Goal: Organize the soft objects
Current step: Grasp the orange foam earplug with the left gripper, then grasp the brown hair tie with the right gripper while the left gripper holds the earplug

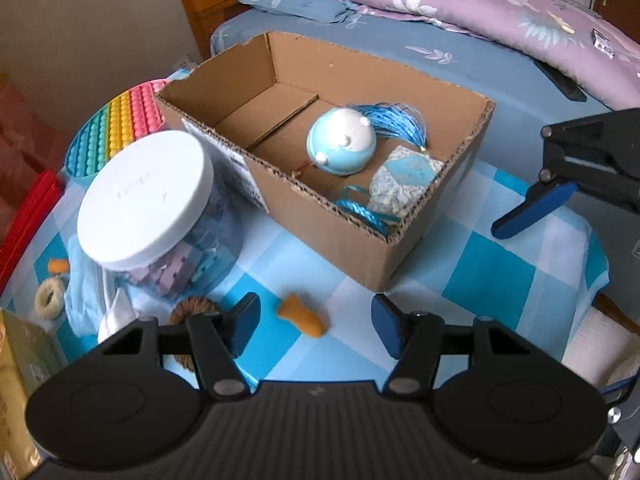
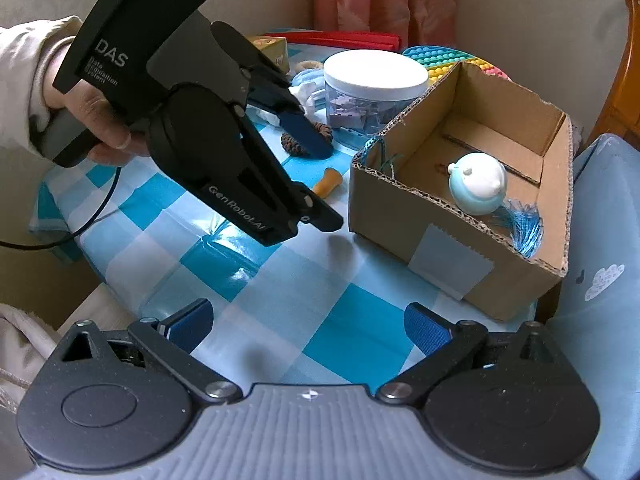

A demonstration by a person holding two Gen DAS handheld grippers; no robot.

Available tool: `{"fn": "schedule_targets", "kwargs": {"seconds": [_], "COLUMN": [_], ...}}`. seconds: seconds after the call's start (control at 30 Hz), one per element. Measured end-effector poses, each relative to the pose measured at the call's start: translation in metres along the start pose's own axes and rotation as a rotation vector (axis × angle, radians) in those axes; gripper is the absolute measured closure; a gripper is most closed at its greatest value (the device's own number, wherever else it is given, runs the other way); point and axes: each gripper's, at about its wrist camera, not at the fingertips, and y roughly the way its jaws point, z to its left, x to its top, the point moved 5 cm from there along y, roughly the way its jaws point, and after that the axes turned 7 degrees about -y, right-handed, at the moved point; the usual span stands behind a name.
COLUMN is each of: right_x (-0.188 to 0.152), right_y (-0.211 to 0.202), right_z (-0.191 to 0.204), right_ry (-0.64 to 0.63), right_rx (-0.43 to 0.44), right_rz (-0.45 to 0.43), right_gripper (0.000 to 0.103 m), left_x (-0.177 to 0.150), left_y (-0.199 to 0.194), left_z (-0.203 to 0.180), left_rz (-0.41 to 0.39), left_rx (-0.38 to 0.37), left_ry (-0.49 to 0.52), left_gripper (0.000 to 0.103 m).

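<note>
Your left gripper [image 1: 314,328] has parted jaws holding nothing; the orange fish toy [image 1: 301,316] lies between them. The cardboard box [image 1: 400,248] edge stands just ahead. Your right gripper [image 2: 308,326] spreads wide over bare checked cloth [image 2: 340,280].

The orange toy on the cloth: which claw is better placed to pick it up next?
Probably left. The left claw is open right around the orange toy, while the right claw hovers over bare checked cloth, farther from it.
</note>
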Motion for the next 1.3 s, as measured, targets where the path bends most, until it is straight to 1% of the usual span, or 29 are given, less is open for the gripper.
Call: {"fn": "schedule_targets", "kwargs": {"seconds": [0.13,0.2,0.27,0.37,0.43,0.47,0.53,0.83,0.9,1.07,1.13,1.3], "right_x": [0.001,0.001,0.0,-0.001,-0.001,-0.001,-0.001,0.002,0.003,0.006,0.009,0.016], "right_y": [0.001,0.001,0.002,0.003,0.004,0.004,0.003,-0.001,-0.002,-0.003,-0.003,-0.004], "right_z": [-0.002,-0.003,-0.004,-0.004,-0.005,-0.004,-0.004,0.0,0.0,0.003,0.004,0.01], "right_ry": [0.015,0.022,0.026,0.03,0.03,0.029,0.029,0.023,0.02,0.002,-0.003,-0.02], "right_rx": [0.009,0.013,0.013,0.016,0.016,0.015,0.015,0.005,0.004,-0.007,-0.011,-0.014], "right_rz": [-0.006,-0.006,-0.006,-0.004,-0.003,-0.004,-0.007,-0.013,-0.013,-0.02,-0.025,-0.045], "right_gripper": [0.0,0.0,0.0,0.0,0.0,0.0,0.0,0.0,0.0,0.0,0.0,0.0], "left_x": [0.002,0.002,0.002,-0.001,-0.002,-0.003,-0.004,-0.015,-0.019,-0.036,-0.042,-0.056], "left_y": [0.006,0.007,0.006,0.004,0.002,0.002,0.0,-0.014,-0.02,-0.033,-0.038,-0.055], "left_z": [0.002,0.002,0.003,0.006,0.009,0.01,0.013,0.017,0.017,0.017,0.019,0.027], "left_rz": [0.024,0.038,0.05,0.058,0.057,0.055,0.052,0.015,0.003,-0.002,-0.003,-0.026], "left_rx": [-0.043,-0.068,-0.077,-0.074,-0.068,-0.062,-0.053,-0.033,-0.033,0.001,0.024,0.11], "left_ry": [0.01,0.015,0.015,0.009,-0.003,-0.01,-0.026,-0.11,-0.14,-0.205,-0.24,-0.306], "left_gripper": [0.048,0.049,0.05,0.056,0.066,0.068,0.078,0.079,0.079,0.079,0.079,0.079]}}
